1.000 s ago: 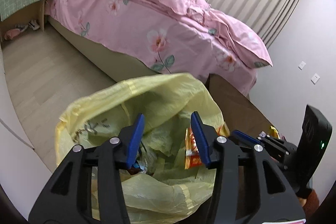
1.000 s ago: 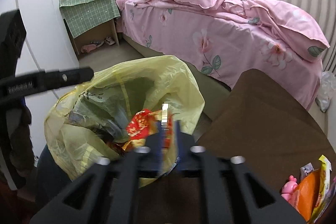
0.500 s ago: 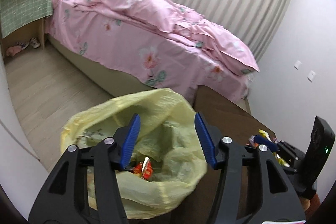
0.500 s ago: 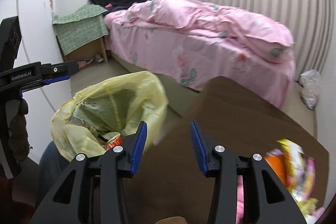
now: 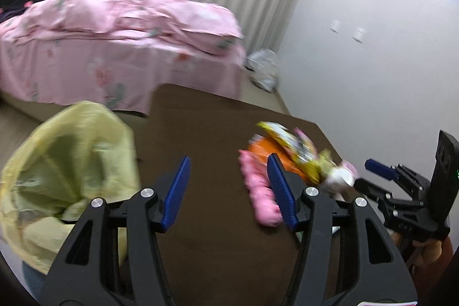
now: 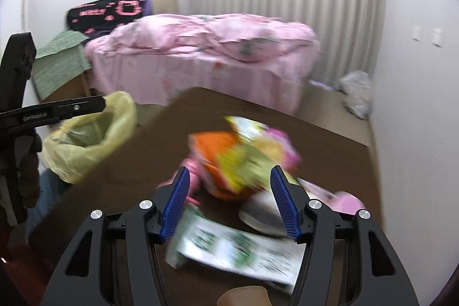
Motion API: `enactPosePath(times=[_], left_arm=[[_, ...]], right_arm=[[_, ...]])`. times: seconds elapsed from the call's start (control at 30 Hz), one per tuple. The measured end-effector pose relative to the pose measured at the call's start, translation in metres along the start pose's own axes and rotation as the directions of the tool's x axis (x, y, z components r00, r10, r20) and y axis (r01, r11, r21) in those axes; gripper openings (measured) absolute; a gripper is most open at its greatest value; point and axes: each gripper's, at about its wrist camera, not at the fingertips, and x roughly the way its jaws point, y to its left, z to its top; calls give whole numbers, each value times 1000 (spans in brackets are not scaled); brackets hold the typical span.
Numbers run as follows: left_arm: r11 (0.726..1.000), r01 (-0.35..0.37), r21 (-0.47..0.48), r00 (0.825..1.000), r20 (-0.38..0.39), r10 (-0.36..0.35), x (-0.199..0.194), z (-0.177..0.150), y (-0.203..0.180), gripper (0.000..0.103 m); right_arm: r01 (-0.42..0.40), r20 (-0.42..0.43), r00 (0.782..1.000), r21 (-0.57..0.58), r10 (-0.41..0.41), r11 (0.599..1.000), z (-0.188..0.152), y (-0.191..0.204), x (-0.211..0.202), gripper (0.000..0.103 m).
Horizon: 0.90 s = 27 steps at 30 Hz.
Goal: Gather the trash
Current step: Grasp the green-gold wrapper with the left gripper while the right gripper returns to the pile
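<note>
My right gripper (image 6: 229,200), jaws opening and empty, faces snack wrappers (image 6: 243,157) near the table's (image 6: 330,139) right edge. Light, crinkly, probably slippery; I'd pinch a flat edge. My left gripper (image 5: 228,191) stands apart, empty.

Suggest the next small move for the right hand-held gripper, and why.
Probably ease the right hand-held gripper down onto the orange wrapper. Its jaws are opening with nothing gripped, and the wrapper pile lies on the brown table just ahead.

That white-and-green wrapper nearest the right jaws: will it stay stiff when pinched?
Probably not. The white-and-green wrapper looks like thin, flat printed film, so it will likely crumple and feel light. Lying flat on the brown table, it may slide before lifting.
</note>
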Motion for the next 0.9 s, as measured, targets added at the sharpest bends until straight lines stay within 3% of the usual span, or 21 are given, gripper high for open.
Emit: enactPosePath(times=[0.17,0.3,0.53,0.63,0.73,0.8,0.9], left_arm=[[991,87,97,995,-53,-82,24,-8,-45,53],[968,169,187,985,-79,-156,43,-11,-83,53],[922,155,356,987,-95,-129,96,-7,-142,53],[929,126,347,986,-146,-79,129,-5,-148,48],[954,127,271,972,-227,-65,151,-6,-141,20],[965,145,218,967,-240,-91,148,-7,-132,15],[972,130,195,973,-215,-87,129,-12,-120,15]], right_arm=[[93,-4,996,52,-92,994,-32,-43,-26,55],[143,-3,990,74,-143,987,-49,-62,-39,55],[148,-33,989,140,-145,979,-69,-82,-38,55],[168,-50,985,121,-163,978,-76,-81,-35,55],[176,-52,984,100,-171,979,-79,-79,-35,55],[178,-51,983,89,-174,980,-80,-77,-35,55],[173,-59,984,87,-168,981,-79,-75,-32,55]])
